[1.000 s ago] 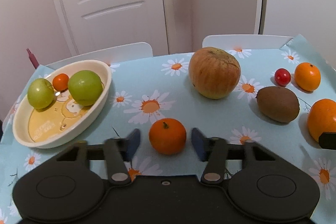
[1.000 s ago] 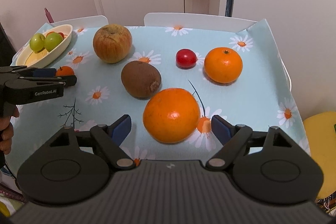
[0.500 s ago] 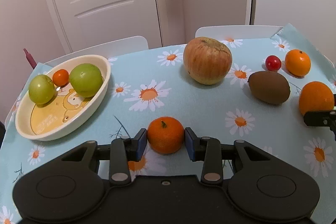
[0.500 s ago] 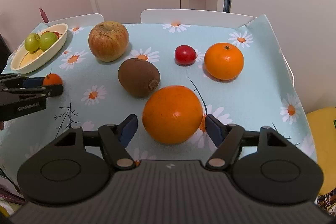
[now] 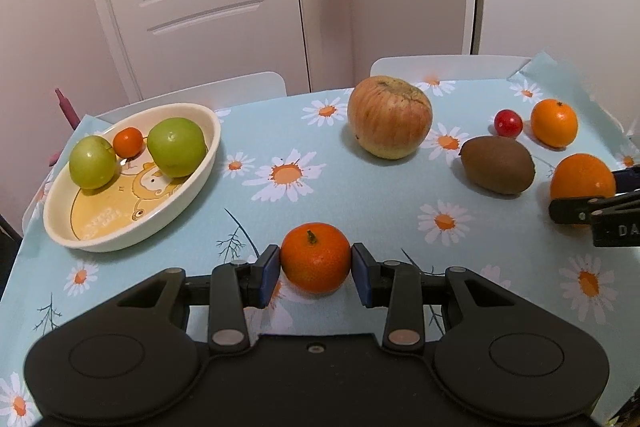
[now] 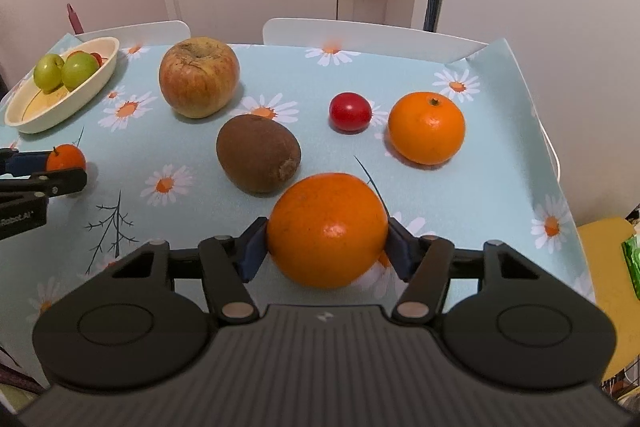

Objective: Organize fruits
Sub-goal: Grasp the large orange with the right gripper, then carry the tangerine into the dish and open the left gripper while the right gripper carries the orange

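From the left wrist, the left tool clamps one small orange mandarin on the daisy-print surface; the cream oval dish holds two green apples and one tiny orange fruit. From the right wrist, the right tool grips one large round orange, with one brown kiwi, one red tomato, one russet apple and one smaller orange beyond it.

green apples: two
large apple: one
kiwi: one
red tomato: one
oranges and mandarins: four
dish: one

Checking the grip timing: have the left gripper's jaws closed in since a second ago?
Yes. The left gripper jaws moved inward onto the small mandarin, which stays put.
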